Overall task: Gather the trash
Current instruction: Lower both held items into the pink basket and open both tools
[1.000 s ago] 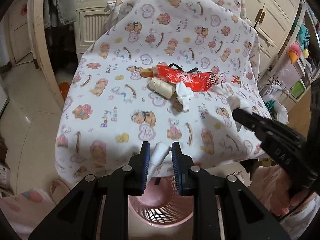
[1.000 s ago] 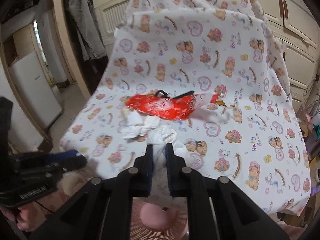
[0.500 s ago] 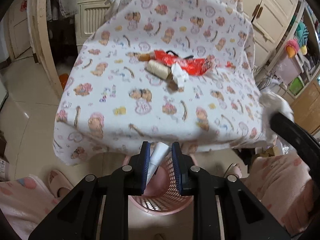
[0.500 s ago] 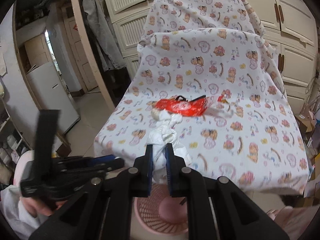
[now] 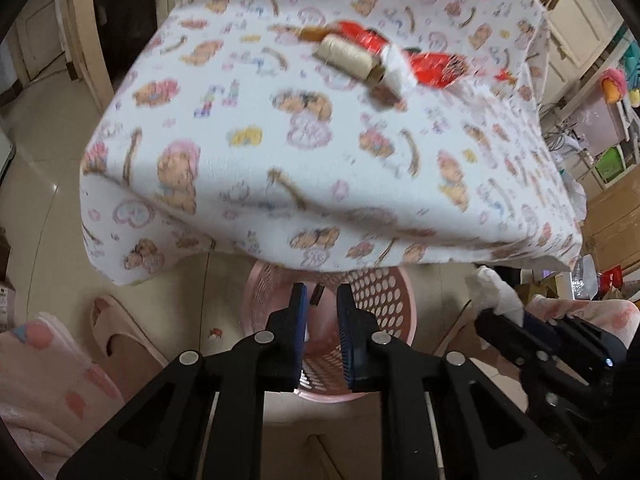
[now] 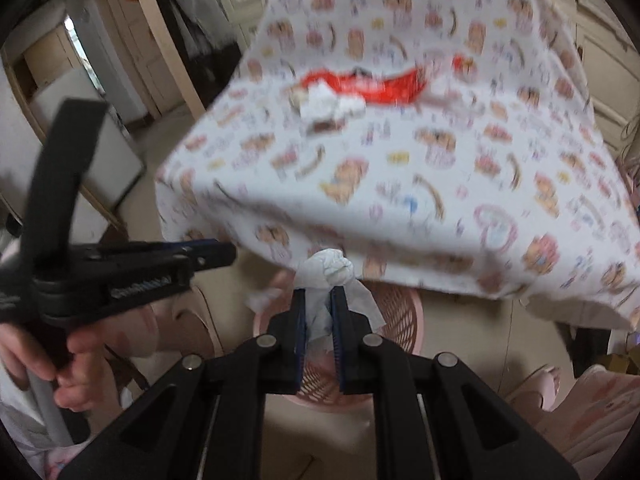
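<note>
My left gripper [image 5: 322, 300] hangs over the pink basket [image 5: 384, 292] with its jaws apart and nothing between them; a small white piece shows just below, inside the basket. My right gripper [image 6: 319, 300] is shut on a crumpled white tissue [image 6: 326, 270] above the same basket [image 6: 396, 304]. It also shows in the left wrist view [image 5: 496, 300]. On the printed cloth lie a red wrapper [image 5: 432, 64], a cream thread spool [image 5: 346, 56] and white tissue scraps [image 6: 332, 102].
The cloth-covered table [image 5: 280, 140] overhangs the basket. A slipper [image 5: 116, 340] lies on the floor to the left. Cabinets [image 5: 576, 20] stand behind, with boxes and bins [image 5: 612, 160] to the right. A second loose tissue [image 6: 262, 300] lies at the basket's left rim.
Both grippers pulled back and dropped below the table edge over the basket. The left gripper let go of its white piece. The right still holds its tissue.
</note>
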